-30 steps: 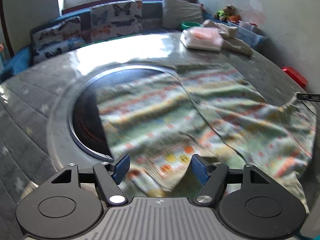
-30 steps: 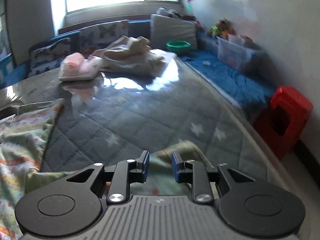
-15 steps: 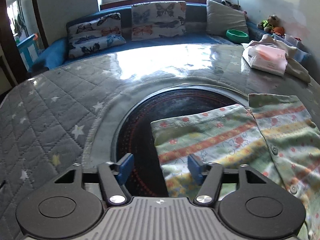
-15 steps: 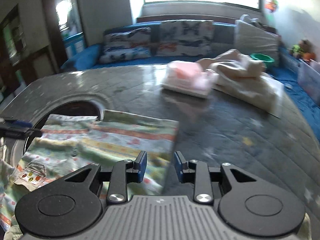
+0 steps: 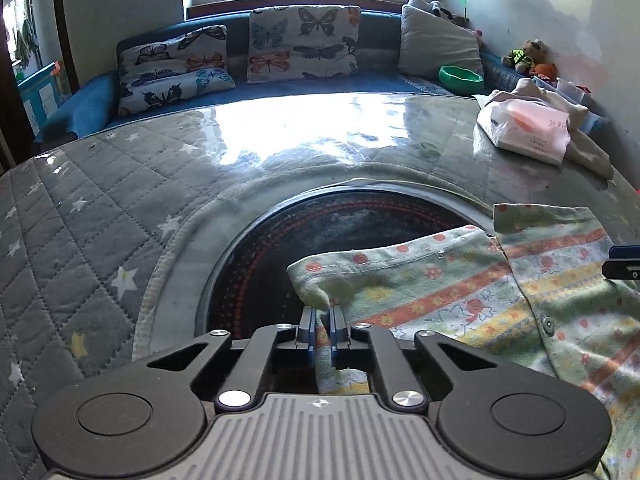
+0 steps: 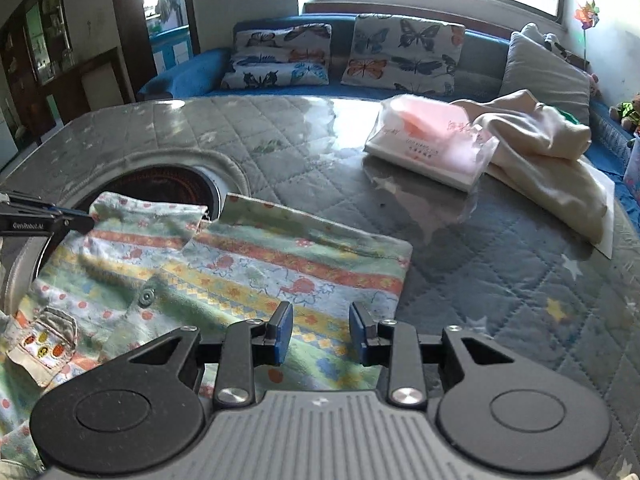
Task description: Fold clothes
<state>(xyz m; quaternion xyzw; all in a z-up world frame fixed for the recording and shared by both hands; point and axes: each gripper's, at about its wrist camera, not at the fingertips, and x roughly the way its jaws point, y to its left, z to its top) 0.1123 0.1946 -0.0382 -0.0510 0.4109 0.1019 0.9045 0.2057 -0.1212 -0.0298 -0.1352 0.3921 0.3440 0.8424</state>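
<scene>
- The patterned child's garment, green with orange, yellow and blue printed bands, lies spread on the quilted, plastic-covered table. Its left part drapes over the dark round inset in the tabletop. Lying flat like this, its edges are free to be lifted and turned over for a fold.
- The left gripper has its jaws closed to a narrow slit on the garment's near left corner. A pinch of cloth rises between the blue pads, and more fabric trails below them. Holding a corner rather than the middle gives, I judge, control of a whole edge when it is carried across.
- The right gripper stands with its jaws wide apart and nothing between them, low over the garment's right half, just inside the right-hand hem. That position looks like a lead-in to grasping the matching corner on that side, though I cannot tell whether the pads touch the cloth.
- A snap button and a small sewn patch pocket face upward, so the front side is up.
- A pink tissue pack and a cream cloth heap sit well apart on the far right of the table, out of the folding area.
- The fold itself appears barely begun: one corner is taken and the other is not yet gripped.
</scene>
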